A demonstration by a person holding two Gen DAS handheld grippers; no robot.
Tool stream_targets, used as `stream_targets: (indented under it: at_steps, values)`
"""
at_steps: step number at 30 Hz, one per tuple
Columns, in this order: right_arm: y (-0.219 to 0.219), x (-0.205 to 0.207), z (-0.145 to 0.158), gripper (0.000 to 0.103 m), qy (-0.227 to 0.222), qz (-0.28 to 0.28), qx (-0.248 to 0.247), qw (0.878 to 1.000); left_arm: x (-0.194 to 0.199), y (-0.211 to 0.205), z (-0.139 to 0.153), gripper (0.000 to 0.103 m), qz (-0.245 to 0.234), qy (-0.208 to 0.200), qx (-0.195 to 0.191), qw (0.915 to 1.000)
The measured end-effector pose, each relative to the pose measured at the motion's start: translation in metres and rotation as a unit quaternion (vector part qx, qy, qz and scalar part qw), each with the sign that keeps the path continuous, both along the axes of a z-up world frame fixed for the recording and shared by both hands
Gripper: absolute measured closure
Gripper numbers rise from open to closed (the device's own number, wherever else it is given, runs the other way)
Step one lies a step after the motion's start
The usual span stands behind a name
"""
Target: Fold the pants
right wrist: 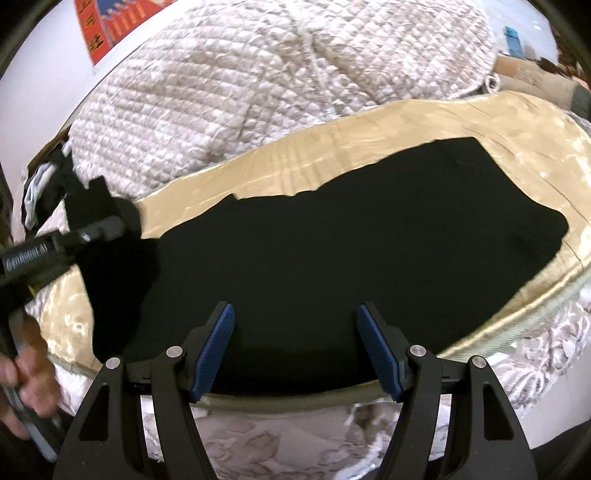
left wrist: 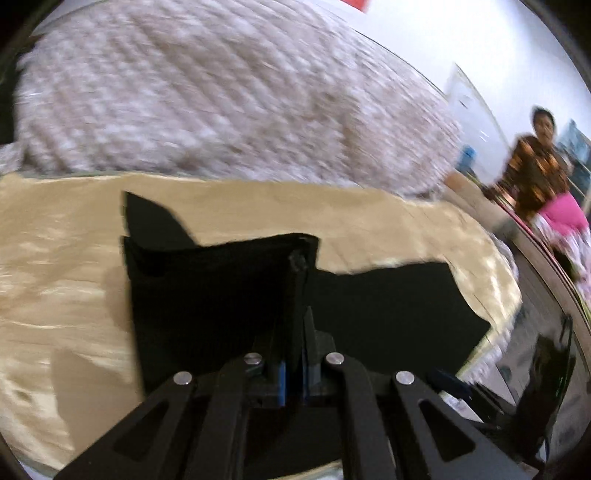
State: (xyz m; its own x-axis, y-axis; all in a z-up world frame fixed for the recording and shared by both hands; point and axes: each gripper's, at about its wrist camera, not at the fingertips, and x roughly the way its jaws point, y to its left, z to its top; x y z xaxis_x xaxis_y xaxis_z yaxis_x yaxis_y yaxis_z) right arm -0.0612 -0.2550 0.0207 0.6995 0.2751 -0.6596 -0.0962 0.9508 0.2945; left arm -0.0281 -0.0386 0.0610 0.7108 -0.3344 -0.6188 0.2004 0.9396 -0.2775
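Your left gripper (left wrist: 295, 321) clamps pants (right wrist: 332, 258) end at frame left | right gripper (right wrist: 295, 347) released | fold unfinished

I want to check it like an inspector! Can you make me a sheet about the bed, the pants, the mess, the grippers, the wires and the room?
Surface: tan satin sheet on a bed.
Job's things: black pants, one end lifted.
Clutter: quilted beige blanket heaped behind.
Grippers: left hand-held gripper shut on pants cloth; right hand-held gripper open, holding nothing, above the pants.
Cables: nothing seen.
Surroundings: white wall, red patterned hanging, a person beyond the bed.
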Motion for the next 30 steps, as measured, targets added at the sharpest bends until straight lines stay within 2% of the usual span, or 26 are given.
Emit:
stream_targets:
  at_steps: [4,8,11,16,18,20,21,24,27,30]
  values:
    - [-0.013,0.002,-0.001,0.034,0.006,-0.014,0.012,1.000,0.000,-0.040,-0.034,0.097,-0.051,0.037,0.006,0.9980]
    - [-0.016,0.003,-0.001,0.034,0.005,-0.018,0.011,1.000,0.001,-0.048,-0.058,0.096,-0.073,0.068,0.005,0.9950]
    - [-0.017,0.004,-0.001,0.034,0.004,-0.020,0.010,1.000,-0.003,-0.043,-0.056,0.096,-0.092,0.068,-0.015,0.9933]
    - [-0.017,0.008,0.000,0.034,0.006,-0.006,0.026,1.000,-0.007,-0.036,-0.042,0.088,-0.135,0.080,-0.042,0.9867]
    - [-0.015,0.014,0.001,0.034,0.011,0.014,0.045,0.999,-0.009,-0.026,-0.029,0.079,-0.141,0.068,-0.044,0.9867]
    - [-0.012,0.020,0.001,0.034,0.019,0.037,0.069,0.997,-0.006,-0.014,-0.019,0.074,-0.130,0.053,-0.033,0.9895]
    - [-0.010,0.026,0.000,0.034,0.027,0.054,0.088,0.994,-0.003,-0.008,-0.015,0.072,-0.120,0.048,-0.021,0.9914]
    - [-0.006,0.044,0.002,0.034,0.040,0.074,0.103,0.991,0.010,0.013,-0.010,0.072,-0.081,0.028,0.017,0.9962]
    - [-0.001,0.061,0.003,0.034,0.048,0.092,0.097,0.990,0.021,0.042,-0.015,0.072,-0.026,0.028,0.015,0.9992]
    - [0.007,0.083,-0.010,0.034,0.073,0.109,0.091,0.987,0.033,0.066,-0.029,0.072,0.019,0.053,0.000,0.9984]
